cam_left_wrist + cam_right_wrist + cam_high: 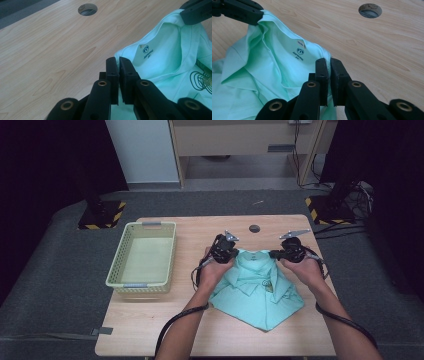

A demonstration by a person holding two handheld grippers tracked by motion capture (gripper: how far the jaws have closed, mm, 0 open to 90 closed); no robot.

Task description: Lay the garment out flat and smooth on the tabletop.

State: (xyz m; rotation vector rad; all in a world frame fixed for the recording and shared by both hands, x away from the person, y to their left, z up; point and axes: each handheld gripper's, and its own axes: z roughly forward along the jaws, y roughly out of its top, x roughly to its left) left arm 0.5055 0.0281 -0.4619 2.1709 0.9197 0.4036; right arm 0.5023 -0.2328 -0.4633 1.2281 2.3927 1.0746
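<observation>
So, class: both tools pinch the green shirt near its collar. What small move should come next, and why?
Probably lift both tools together. The left tool and right tool are each shut on the mint shirt at opposite ends of its collar, while the body lies crumpled on the table; raising it would let it hang straight.
</observation>
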